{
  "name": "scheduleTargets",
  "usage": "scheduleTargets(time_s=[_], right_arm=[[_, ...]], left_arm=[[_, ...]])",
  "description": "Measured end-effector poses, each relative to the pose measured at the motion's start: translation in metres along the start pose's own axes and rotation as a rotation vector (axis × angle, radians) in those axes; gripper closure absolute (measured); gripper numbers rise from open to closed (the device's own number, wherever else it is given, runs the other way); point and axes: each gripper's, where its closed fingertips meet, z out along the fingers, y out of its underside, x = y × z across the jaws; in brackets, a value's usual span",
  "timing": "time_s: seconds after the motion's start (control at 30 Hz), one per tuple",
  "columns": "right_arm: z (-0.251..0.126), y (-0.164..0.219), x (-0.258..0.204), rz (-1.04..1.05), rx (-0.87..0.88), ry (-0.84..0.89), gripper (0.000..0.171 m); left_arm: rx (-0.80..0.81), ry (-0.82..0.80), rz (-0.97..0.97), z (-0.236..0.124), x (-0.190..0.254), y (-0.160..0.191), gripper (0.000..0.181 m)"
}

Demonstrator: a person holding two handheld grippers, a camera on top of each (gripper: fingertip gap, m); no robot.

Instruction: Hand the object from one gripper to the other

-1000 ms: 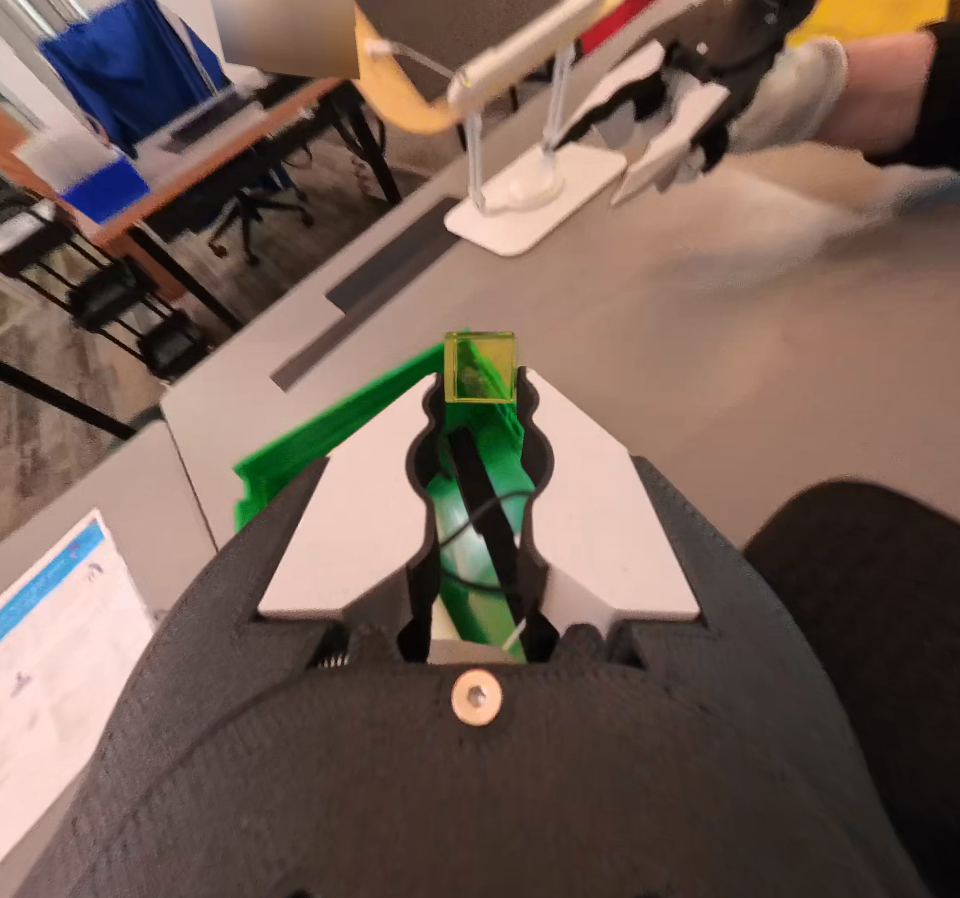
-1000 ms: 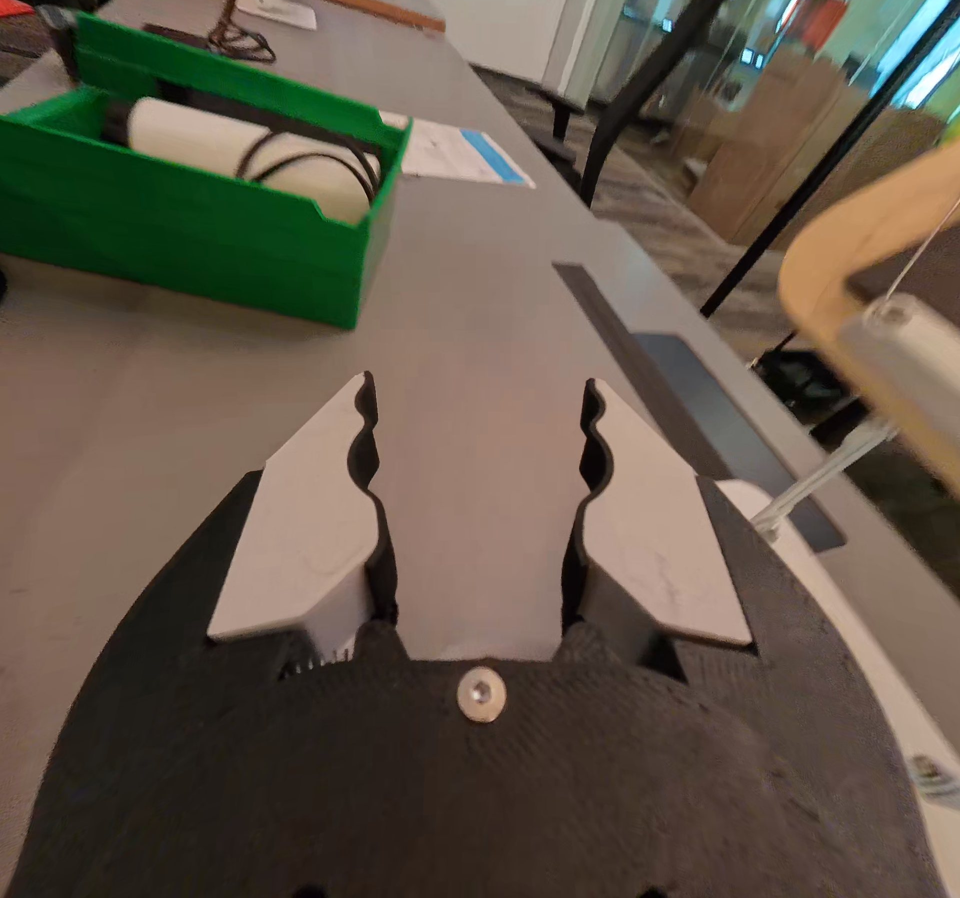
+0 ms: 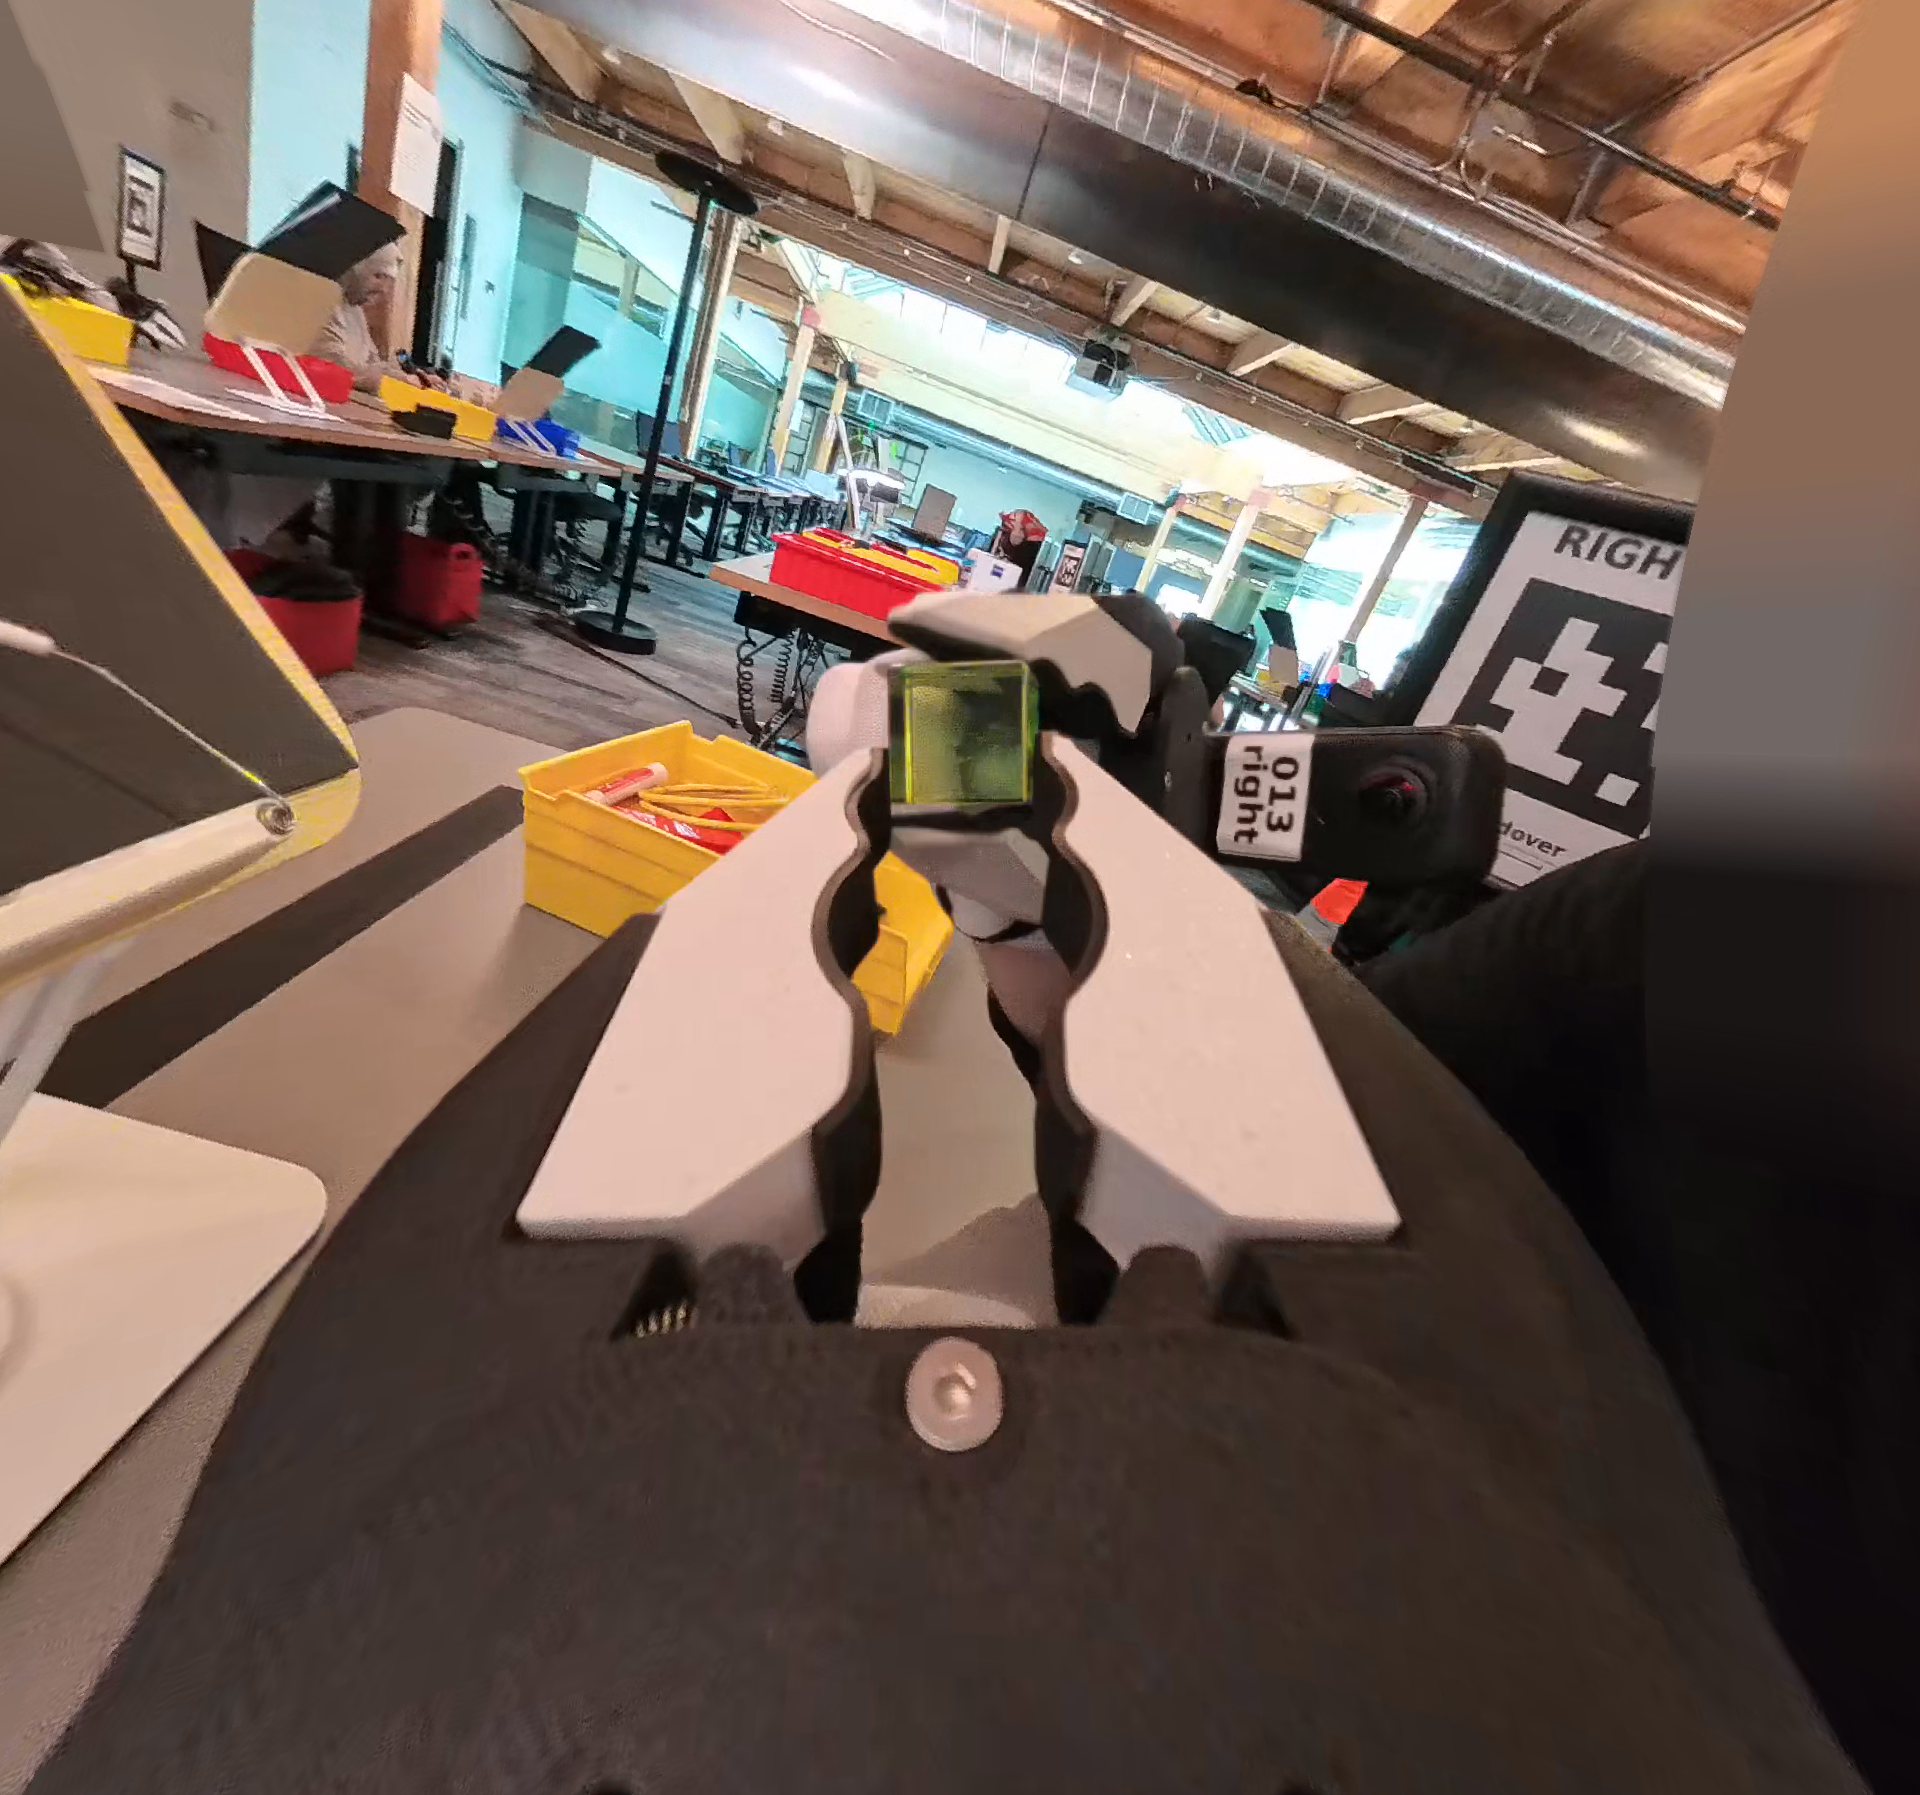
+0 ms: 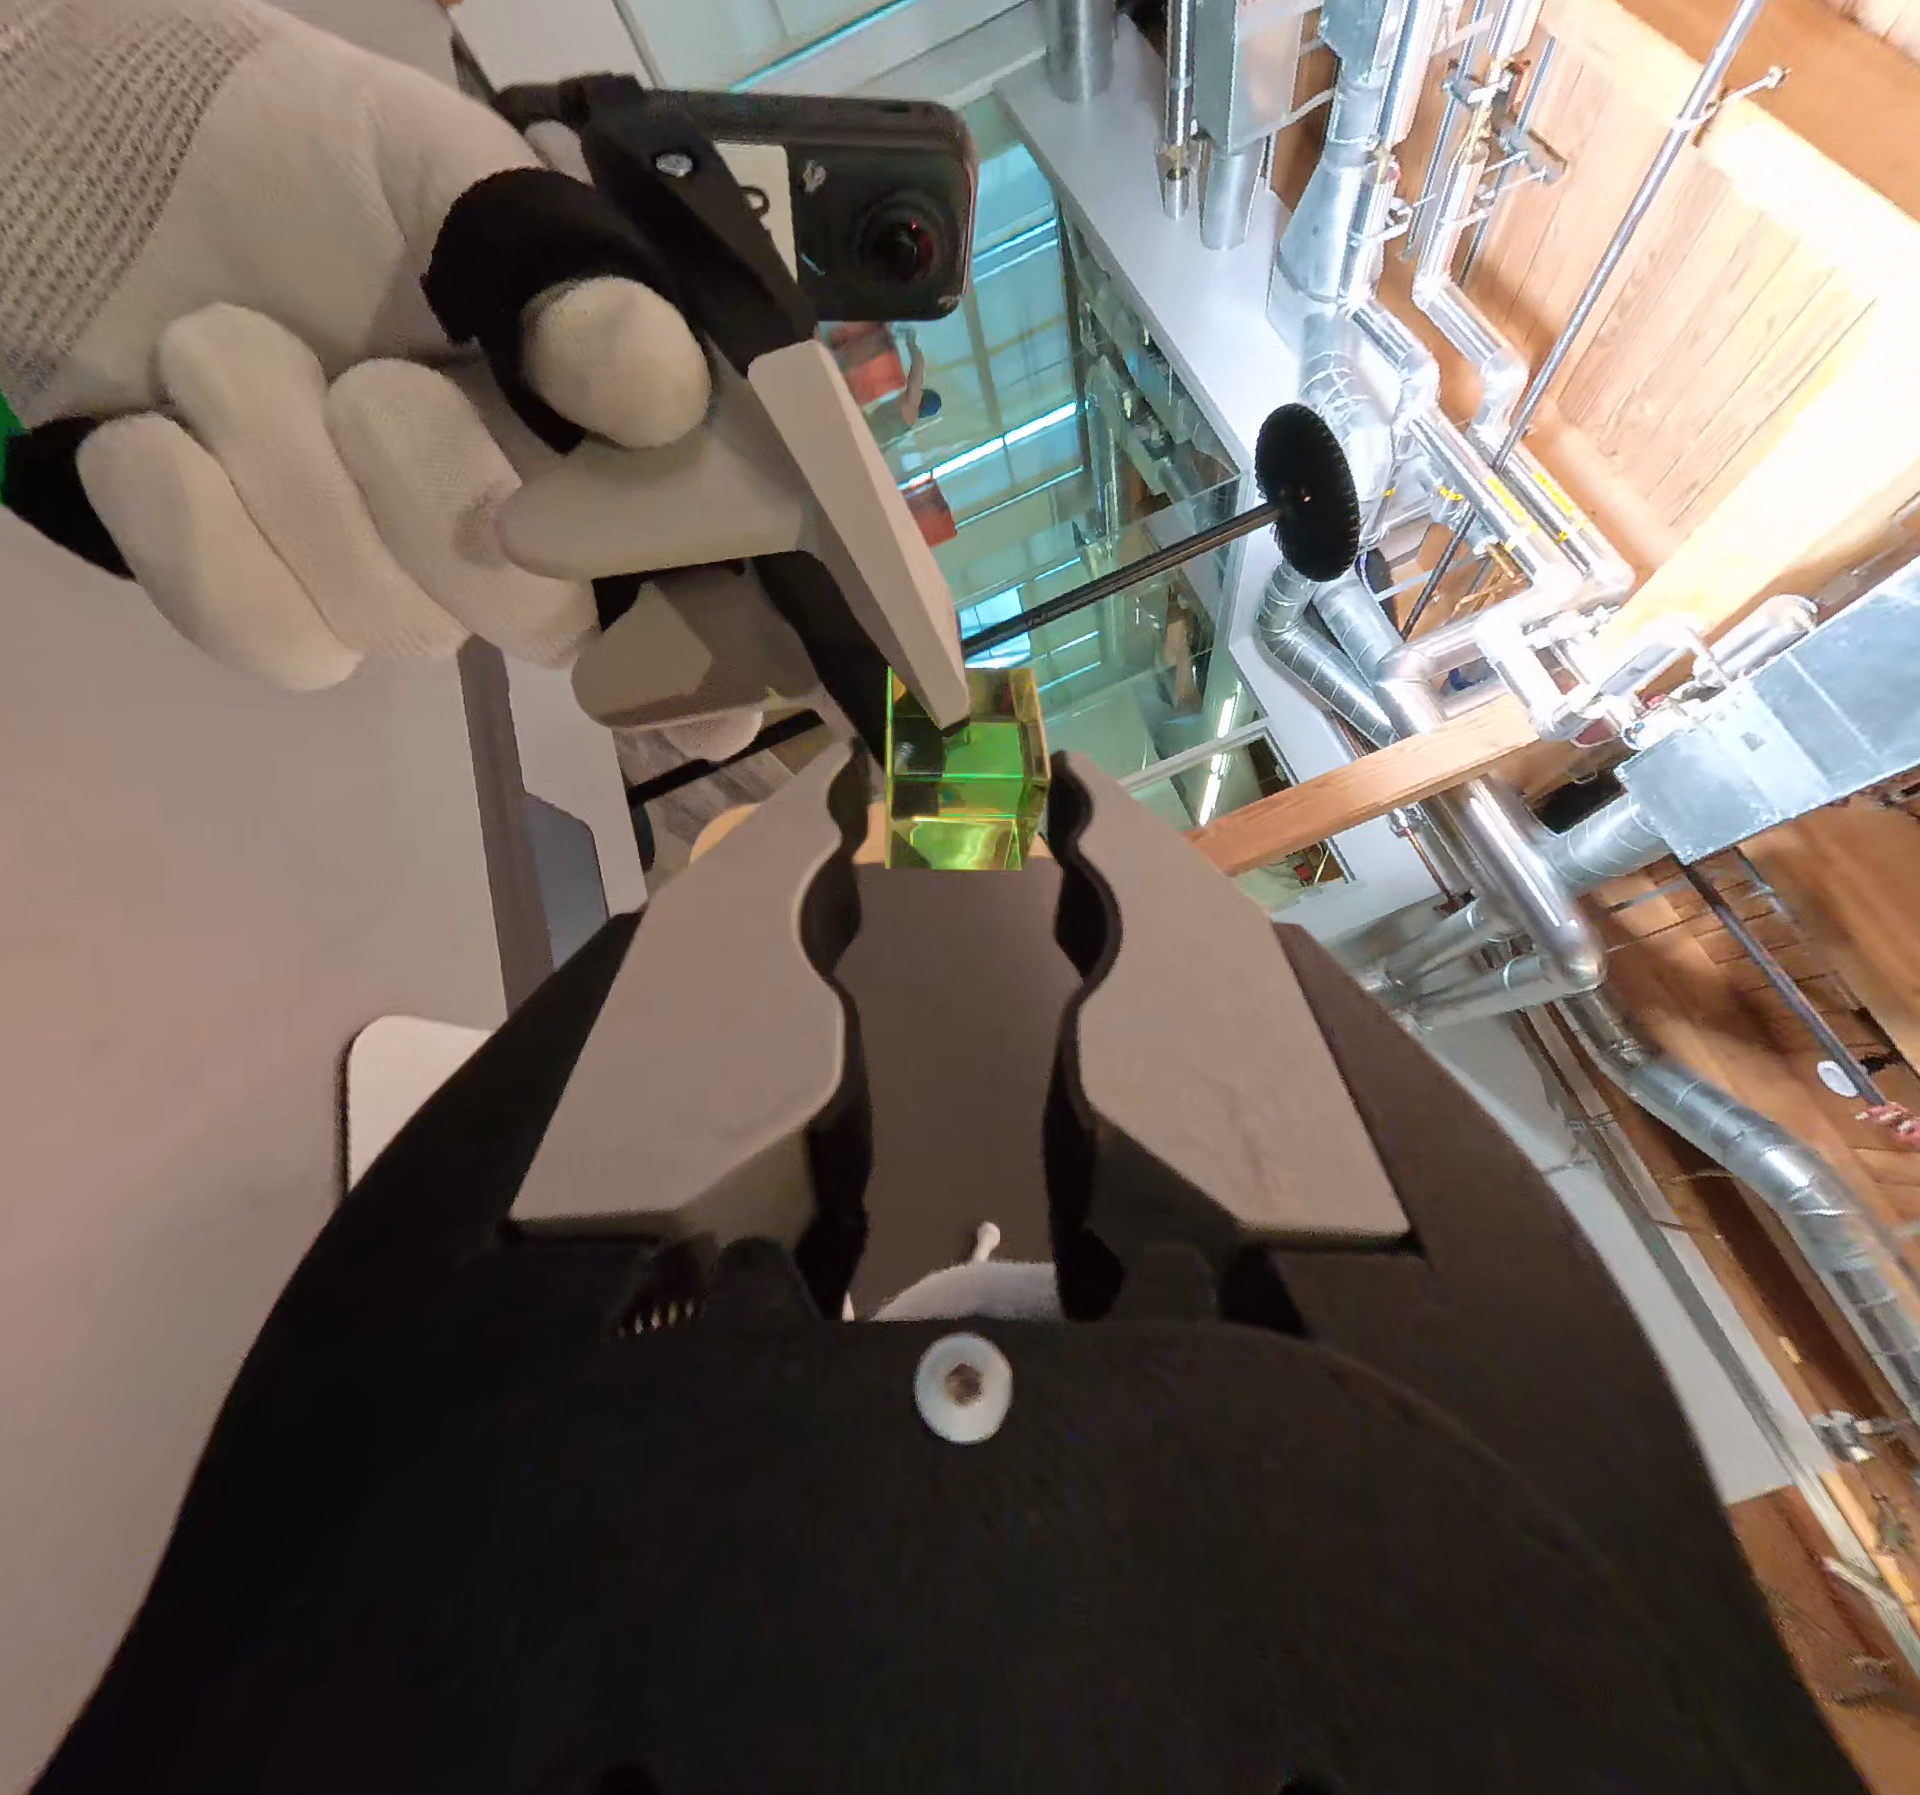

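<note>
The clear yellow-green cube sits pinched at the tips of the left gripper, its jaws closed on it. The right gripper meets the cube crosswise, its wavy grey jaws bracketing it, narrowly parted; whether they press it cannot be told. Beyond the cube, a yellow bin of red and yellow bits stands on the grey worktop. Farther off: benches, ducts, timber ceiling.

Translucent yellow-green cube; yellow bin; white knit glove; black-and-white square-patterned marker board
</note>
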Motion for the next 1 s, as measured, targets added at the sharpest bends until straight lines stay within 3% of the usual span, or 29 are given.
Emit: scheduleTargets(time_s=[0.03, 0.17, 0.33, 0.47, 0.63, 0.8, 1.0], right_arm=[[0.000, 0.002, -0.003, -0.018, -0.005, -0.007, 0.142], [0.003, 0.007, -0.009, 0.018, -0.018, -0.043, 0.146], [0.006, 0.010, -0.001, 0.189, -0.003, -0.025, 0.146], [0.002, 0.008, 0.010, 0.737, 0.149, -0.163, 0.146], [-0.004, 0.019, 0.019, 1.331, 0.347, -0.375, 0.145], [-0.002, 0.016, -0.007, 1.498, 0.380, -0.592, 0.145], [0.006, 0.007, -0.024, 1.580, 0.414, -0.657, 0.146]], left_arm=[[0.002, 0.003, -0.006, 0.000, -0.002, 0.002, 0.157], [0.013, 0.016, -0.040, -0.004, -0.008, 0.006, 0.156], [0.027, -0.150, 0.089, -0.013, -0.022, -0.005, 0.133], [0.034, -0.407, 0.520, -0.024, -0.028, -0.022, 0.128], [-0.124, -0.604, 1.131, -0.014, -0.024, -0.009, 0.117], [-0.131, -0.765, 1.339, -0.010, -0.035, -0.009, 0.117], [-0.136, -0.835, 1.487, -0.006, -0.044, 0.001, 0.126]])
